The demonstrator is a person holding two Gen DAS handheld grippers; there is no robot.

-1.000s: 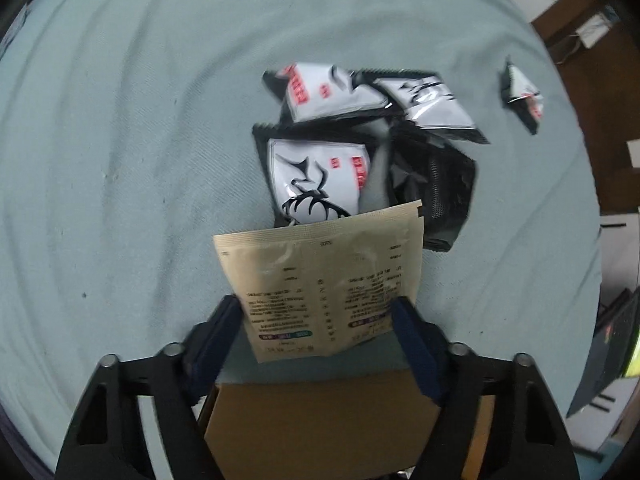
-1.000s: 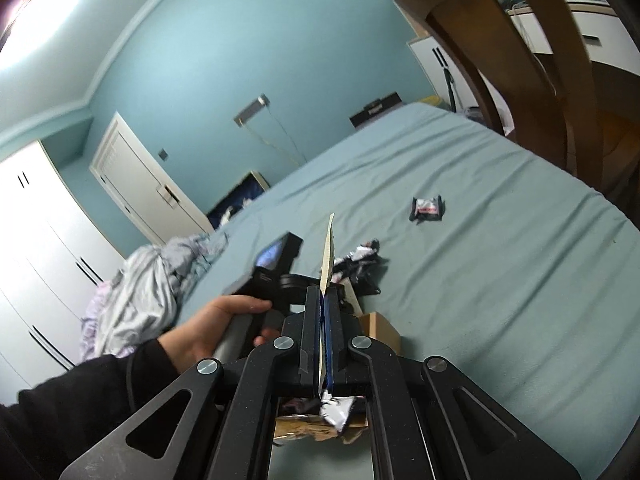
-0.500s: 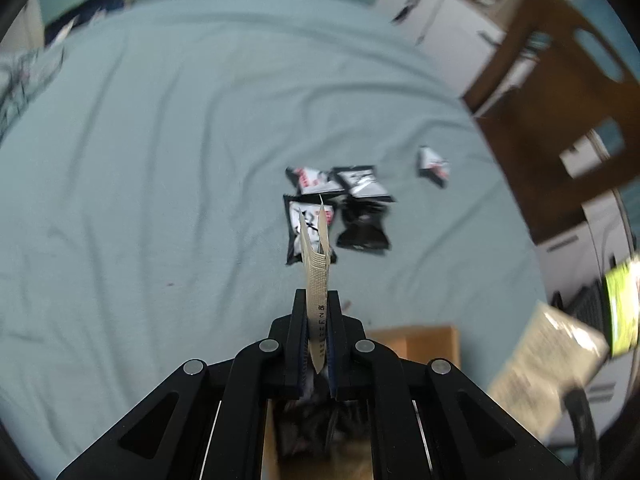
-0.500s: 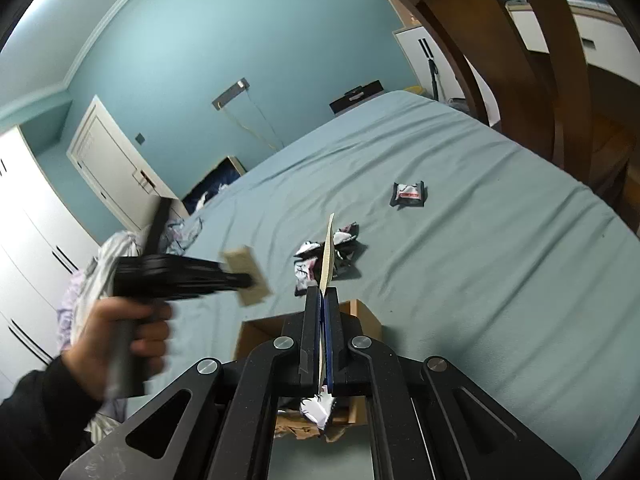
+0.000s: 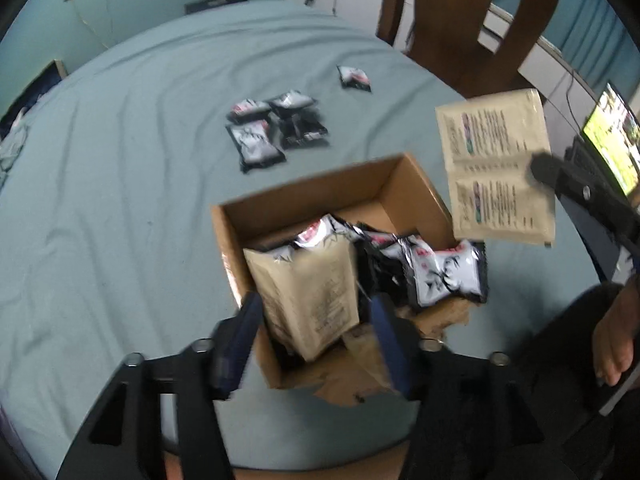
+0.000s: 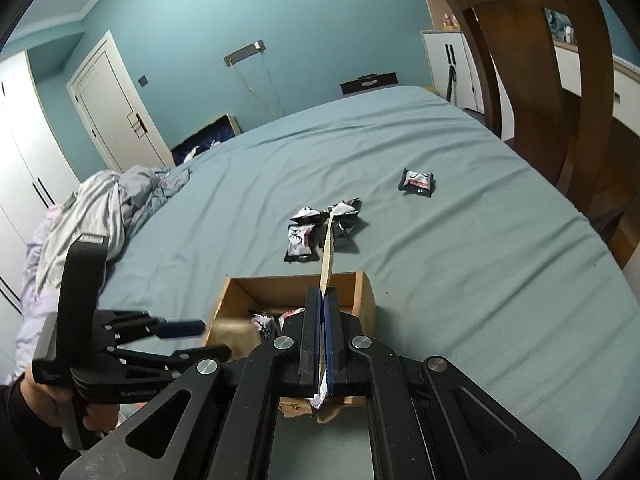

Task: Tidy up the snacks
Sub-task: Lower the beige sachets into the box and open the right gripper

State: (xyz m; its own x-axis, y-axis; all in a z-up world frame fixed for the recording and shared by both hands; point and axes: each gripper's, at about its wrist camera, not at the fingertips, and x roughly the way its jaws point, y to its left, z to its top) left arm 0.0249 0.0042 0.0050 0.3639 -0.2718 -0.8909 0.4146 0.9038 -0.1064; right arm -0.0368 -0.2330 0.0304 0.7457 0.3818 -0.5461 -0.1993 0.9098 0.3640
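A cardboard box [image 5: 304, 196] stands on the teal bed and holds several black-and-white snack packets and a tan pouch [image 5: 312, 296]. My left gripper [image 5: 316, 332] is open over the box, its fingers either side of that tan pouch, which stands loose in the box. My right gripper [image 6: 323, 304] is shut on a second tan pouch [image 6: 326, 260], seen edge-on; in the left wrist view that pouch [image 5: 496, 168] hangs in the air right of the box. A cluster of black-and-white packets [image 5: 276, 128] and one lone packet [image 5: 354, 78] lie on the bed beyond the box.
A wooden chair [image 5: 472, 20] stands at the bed's right edge, with a lit screen [image 5: 608, 136] behind it. Crumpled clothes [image 6: 100, 204] lie on the bed's left side. The box [image 6: 296, 292] also shows in the right wrist view, with my left gripper [image 6: 188, 338] at its left.
My left gripper swung from the packets to above the box, opened and let its tan pouch go into the box. My right gripper stayed shut on its pouch.
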